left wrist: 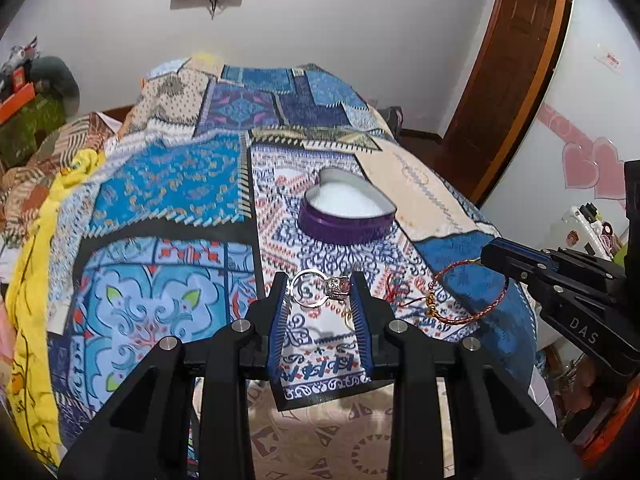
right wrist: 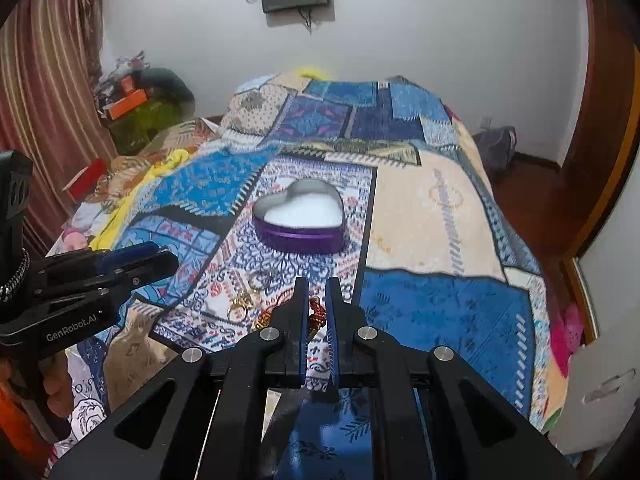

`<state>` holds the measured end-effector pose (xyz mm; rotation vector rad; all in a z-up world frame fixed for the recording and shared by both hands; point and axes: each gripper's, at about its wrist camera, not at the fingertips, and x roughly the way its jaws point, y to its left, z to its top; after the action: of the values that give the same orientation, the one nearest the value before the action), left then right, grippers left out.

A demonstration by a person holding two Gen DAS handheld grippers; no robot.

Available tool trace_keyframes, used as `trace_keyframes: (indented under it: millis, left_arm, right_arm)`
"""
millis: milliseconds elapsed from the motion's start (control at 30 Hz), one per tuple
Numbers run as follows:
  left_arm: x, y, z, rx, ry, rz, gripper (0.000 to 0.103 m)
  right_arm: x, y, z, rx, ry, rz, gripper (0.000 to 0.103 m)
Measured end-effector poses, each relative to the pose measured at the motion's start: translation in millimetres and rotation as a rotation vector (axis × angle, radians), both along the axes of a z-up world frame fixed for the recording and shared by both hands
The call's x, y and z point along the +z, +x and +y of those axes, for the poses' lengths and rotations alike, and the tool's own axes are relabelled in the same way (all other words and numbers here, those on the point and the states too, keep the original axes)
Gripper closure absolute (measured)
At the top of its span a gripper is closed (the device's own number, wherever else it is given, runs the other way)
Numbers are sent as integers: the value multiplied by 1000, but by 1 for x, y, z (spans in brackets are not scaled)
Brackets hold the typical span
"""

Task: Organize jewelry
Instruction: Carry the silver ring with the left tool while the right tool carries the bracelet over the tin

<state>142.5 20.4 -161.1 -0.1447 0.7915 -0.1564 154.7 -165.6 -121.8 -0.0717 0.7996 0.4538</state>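
Pickup step: left tongs (left wrist: 320,286) grip a silver ring (left wrist: 310,288), right tongs (right wrist: 317,300) pinch the red bracelet (left wrist: 472,300); next, carry both to the heart box (left wrist: 346,208) mid-bed.

That bedspread (left wrist: 168,184) is a wild patchwork: blues, cream, navy, little red-and-white geometric bits. The heart-shaped tin (left wrist: 346,216) at about 12 o'clock is purple outside, white inside. The ring (left wrist: 320,286) looks silver with a pinkish stone; the bracelet (left wrist: 472,304) at 3 o'clock is red cord with a gold charm. Yellow cloth (left wrist: 36,264) at 9 o'clock. Pink hearts (left wrist: 588,164) on the wall. Both grippers are black with blue pads.
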Motion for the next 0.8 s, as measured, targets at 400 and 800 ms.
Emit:
trace_keyframes:
  millis: [400, 800]
  left_arm:
    - [24, 14, -1, 1, 14, -81, 73]
    - [28, 48, -4, -6, 35, -113, 73]
  right_arm:
    - [35, 10, 1, -12, 27, -119, 96]
    - [31, 47, 11, 13, 48, -140, 96]
